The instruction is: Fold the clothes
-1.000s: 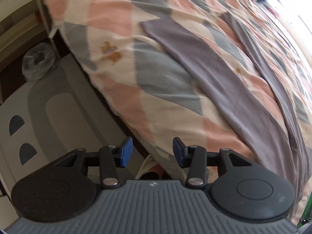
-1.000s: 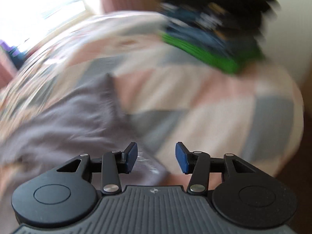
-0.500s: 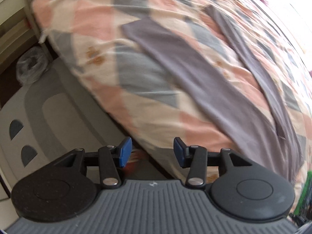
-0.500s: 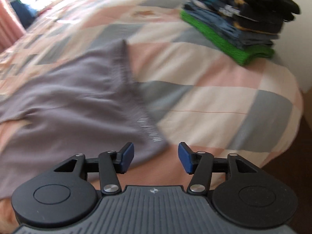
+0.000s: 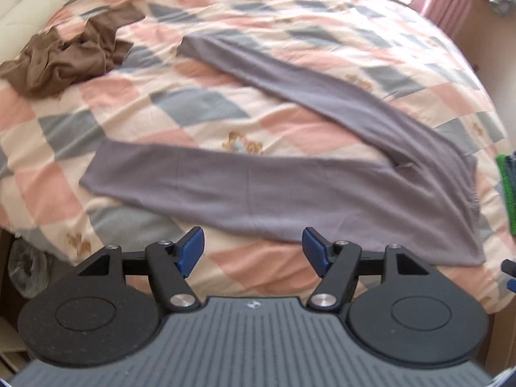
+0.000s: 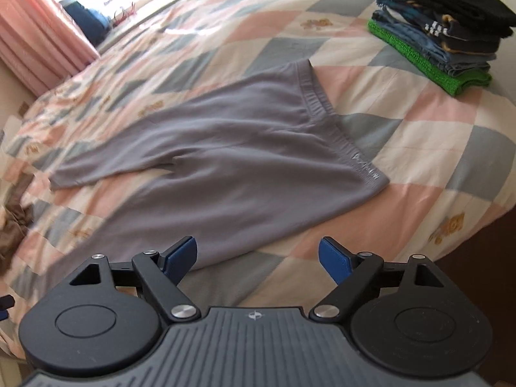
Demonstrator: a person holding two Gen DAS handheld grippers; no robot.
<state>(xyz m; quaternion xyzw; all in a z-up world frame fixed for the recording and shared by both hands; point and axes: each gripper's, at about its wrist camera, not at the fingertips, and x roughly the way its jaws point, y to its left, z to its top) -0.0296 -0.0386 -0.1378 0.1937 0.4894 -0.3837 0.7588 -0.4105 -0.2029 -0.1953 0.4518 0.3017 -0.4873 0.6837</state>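
A pair of grey-purple trousers (image 5: pixel 290 190) lies spread flat on a bed under a checked quilt (image 5: pixel 200 106) of pink, grey-blue and cream diamonds with small bear prints. The two legs splay apart toward the head of the bed, and the waistband (image 6: pixel 335 129) points toward the foot. Pale lettering runs along the waistband near its nearer corner, but it is too small and blurred to read.

The left tool (image 5: pixel 253 253) hovers over the quilt's near edge, just short of the nearer trouser leg; its blue-padded fingers stand wide apart and hold nothing. The right tool (image 6: pixel 258 258) hangs above the hip area of the trousers, its blue pads also spread wide and empty, not touching the cloth.

A stack of folded clothes (image 6: pixel 435 29), black on top, blues between and bright green at the bottom, sits on the quilt near the foot corner, well apart from the waistband. A crumpled brown garment (image 5: pixel 64 61) lies near the head of the bed. Pink curtains (image 6: pixel 35 48) hang by the bright window.
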